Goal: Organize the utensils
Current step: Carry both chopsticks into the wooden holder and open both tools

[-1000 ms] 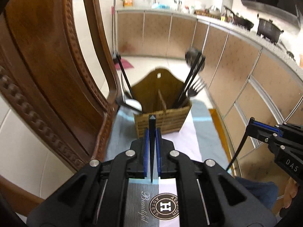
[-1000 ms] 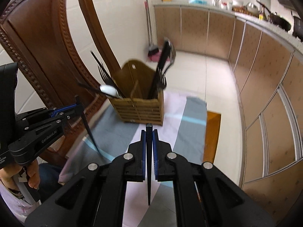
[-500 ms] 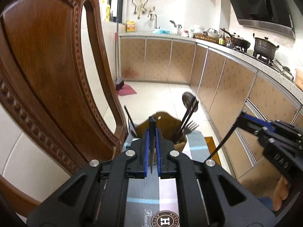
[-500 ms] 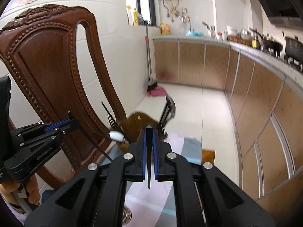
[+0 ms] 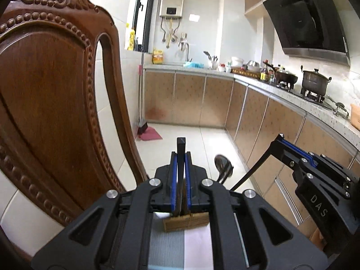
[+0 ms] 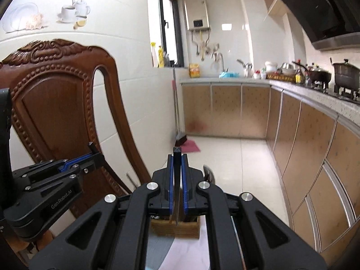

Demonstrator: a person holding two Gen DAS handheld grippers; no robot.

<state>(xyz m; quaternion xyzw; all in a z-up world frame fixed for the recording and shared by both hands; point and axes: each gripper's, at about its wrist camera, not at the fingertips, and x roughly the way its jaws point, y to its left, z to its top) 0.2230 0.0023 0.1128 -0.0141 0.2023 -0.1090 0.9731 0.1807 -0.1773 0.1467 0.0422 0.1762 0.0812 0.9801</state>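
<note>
Slatted bamboo holder (image 5: pixel 186 221), slim black utensils (image 6: pixel 176 180).

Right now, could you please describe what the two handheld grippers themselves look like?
Both are matte black plastic. The left gripper and the right gripper have blue-lined fingers and round silver bolts on angular linkages. White "DAS" lettering marks the right one, "GenRobot.AI" the left. No cables or sleeves show.
</note>
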